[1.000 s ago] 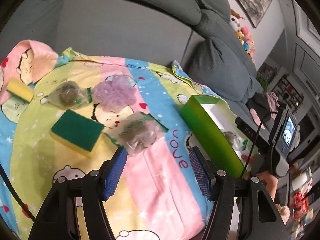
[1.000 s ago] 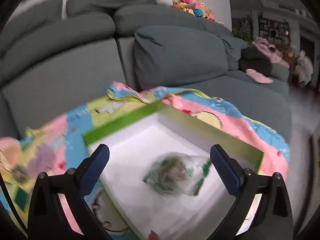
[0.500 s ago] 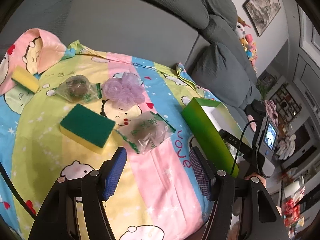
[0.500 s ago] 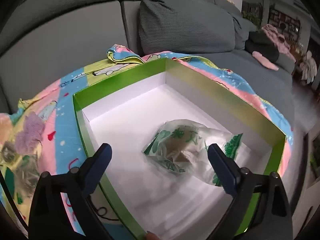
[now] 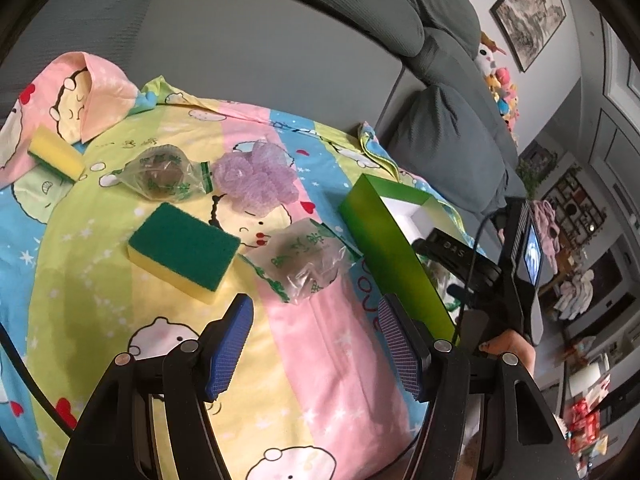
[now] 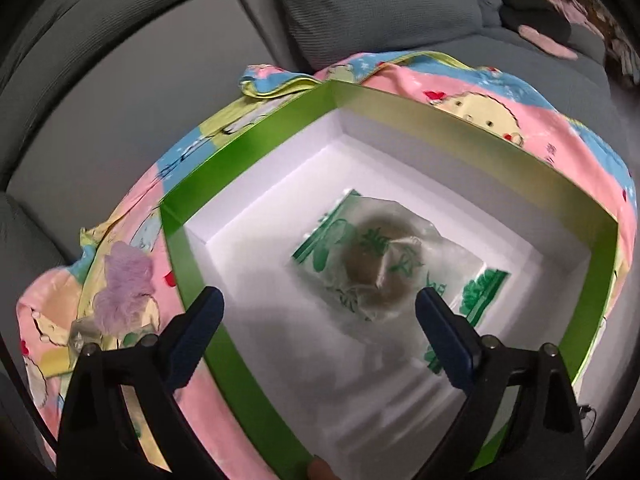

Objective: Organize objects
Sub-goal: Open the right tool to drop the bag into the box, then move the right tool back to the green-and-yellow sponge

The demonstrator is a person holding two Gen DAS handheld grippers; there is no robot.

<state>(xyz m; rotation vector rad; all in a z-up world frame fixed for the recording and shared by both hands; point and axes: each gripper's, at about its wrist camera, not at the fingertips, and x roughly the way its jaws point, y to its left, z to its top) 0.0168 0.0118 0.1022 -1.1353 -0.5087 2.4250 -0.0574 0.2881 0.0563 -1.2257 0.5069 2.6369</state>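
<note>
My left gripper [image 5: 316,342] is open and empty, low over the colourful sheet, just short of a clear bag with green print [image 5: 304,264]. Beyond it lie a green-topped sponge [image 5: 184,246], a purple mesh puff [image 5: 256,178], a second clear bag [image 5: 166,174] and a yellow sponge [image 5: 54,154]. The green box [image 5: 384,240] stands to the right. My right gripper [image 6: 320,332] is open and empty above the green box [image 6: 244,148], where one clear bag [image 6: 384,264] lies on the white floor.
The sheet [image 5: 328,360] covers a low surface in front of a grey sofa [image 5: 280,40]. The right hand-held gripper's body and screen [image 5: 528,248] show at the right of the left wrist view. The purple puff [image 6: 124,284] lies left of the box.
My left gripper has pulled back and lifted a little, so more of the sheet shows. My right gripper has moved in and tilted down over the box; the bag now lies between its fingers' line.
</note>
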